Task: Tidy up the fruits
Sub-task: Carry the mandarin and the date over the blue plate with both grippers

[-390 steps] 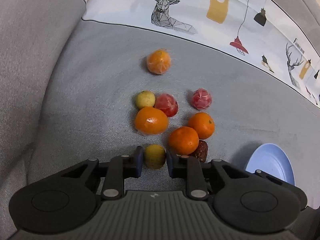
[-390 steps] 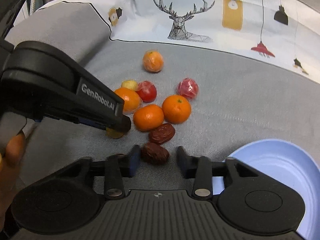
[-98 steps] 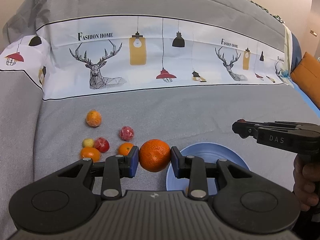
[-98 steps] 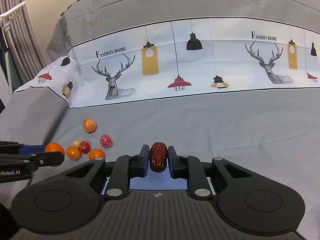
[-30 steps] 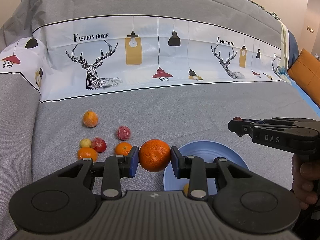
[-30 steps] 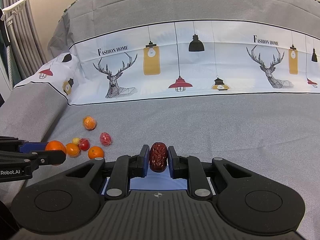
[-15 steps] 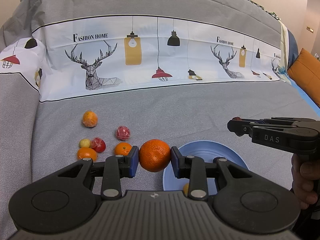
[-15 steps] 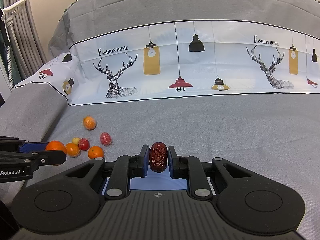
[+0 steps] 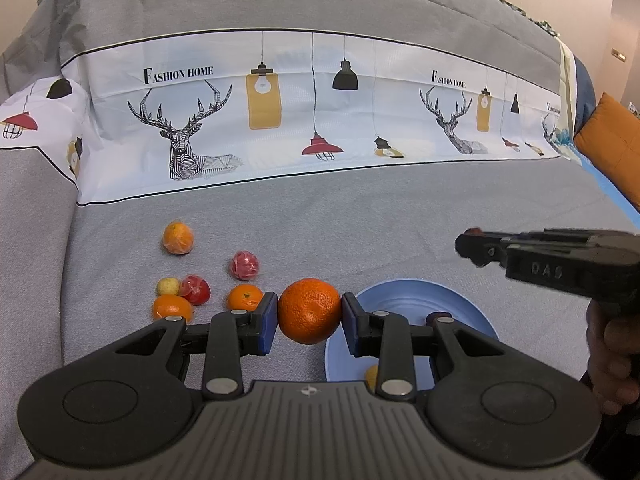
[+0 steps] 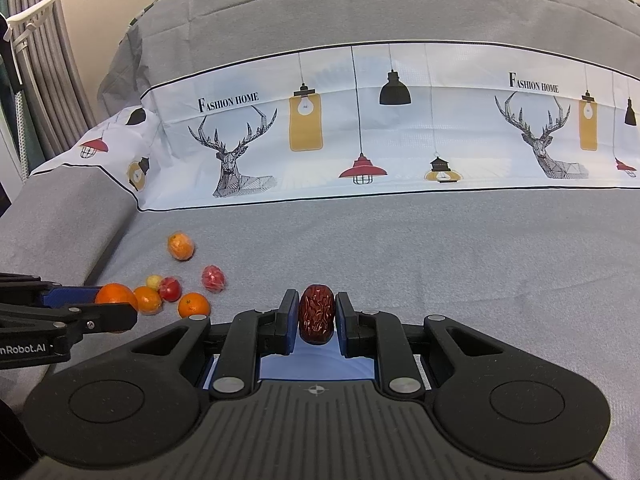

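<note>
4 oranges, 2 red fruits, 1 yellow fruit, 2 dates, 1 plate

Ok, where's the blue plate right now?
In the left wrist view, the blue plate lies on the grey sofa seat, lower right, just right of the orange held by the left gripper.

Grey sofa seat carries a blue plate and six loose, perhaps wrapped, fruits.

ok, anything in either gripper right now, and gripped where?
Both are loaded. The left gripper clamps an orange by its two sides; the right gripper pinches an upright red date across its middle.
</note>
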`<control>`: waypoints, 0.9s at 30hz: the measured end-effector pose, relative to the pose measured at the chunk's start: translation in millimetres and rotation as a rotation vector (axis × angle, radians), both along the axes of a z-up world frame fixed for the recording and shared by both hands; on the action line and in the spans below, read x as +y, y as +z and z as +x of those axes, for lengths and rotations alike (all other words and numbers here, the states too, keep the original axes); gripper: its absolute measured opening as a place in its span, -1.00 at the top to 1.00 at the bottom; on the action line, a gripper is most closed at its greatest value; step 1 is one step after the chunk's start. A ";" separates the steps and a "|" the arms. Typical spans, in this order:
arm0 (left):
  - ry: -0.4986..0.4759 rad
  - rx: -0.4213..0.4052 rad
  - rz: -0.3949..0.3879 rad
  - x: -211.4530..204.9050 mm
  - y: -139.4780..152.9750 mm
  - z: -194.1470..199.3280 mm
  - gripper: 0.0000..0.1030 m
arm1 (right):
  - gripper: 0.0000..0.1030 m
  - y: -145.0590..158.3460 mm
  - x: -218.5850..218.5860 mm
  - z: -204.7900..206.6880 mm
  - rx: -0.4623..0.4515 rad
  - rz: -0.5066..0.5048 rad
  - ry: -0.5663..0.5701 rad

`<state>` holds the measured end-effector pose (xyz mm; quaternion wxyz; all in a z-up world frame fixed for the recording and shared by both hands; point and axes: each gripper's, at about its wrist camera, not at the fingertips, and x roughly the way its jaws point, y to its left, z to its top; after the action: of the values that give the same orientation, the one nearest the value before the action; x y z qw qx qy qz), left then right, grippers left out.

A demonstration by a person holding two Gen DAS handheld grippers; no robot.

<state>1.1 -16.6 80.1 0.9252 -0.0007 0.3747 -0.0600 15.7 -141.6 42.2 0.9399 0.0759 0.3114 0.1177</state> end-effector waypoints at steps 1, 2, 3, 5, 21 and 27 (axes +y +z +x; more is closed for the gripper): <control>-0.002 -0.001 0.006 0.1 -0.4 0.6 0.27 | 0.61 1.1 -0.8 -0.2 -0.003 0.002 -0.002; -0.002 -0.003 0.005 0.7 -0.3 0.6 0.27 | 0.60 2.1 -1.6 -0.1 -0.005 0.002 -0.005; 0.002 -0.007 -0.002 2.3 0.2 1.0 0.27 | 0.61 3.3 -3.2 -0.4 -0.008 0.003 -0.011; 0.014 -0.011 -0.026 6.1 2.1 1.9 0.27 | 0.61 6.8 -9.1 -2.2 -0.017 0.015 -0.033; -0.149 0.043 -0.052 -17.8 -7.2 0.2 0.27 | 0.61 3.2 -21.3 -21.9 0.042 -0.060 -0.015; -0.292 0.059 0.083 -52.3 -23.7 -14.2 0.27 | 0.61 2.1 -17.0 -21.4 0.070 -0.066 -0.023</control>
<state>-13.1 -68.9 56.4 0.8944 0.0905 0.4000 -0.1785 -5.7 -158.5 44.3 0.9317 0.0524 0.3470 0.0941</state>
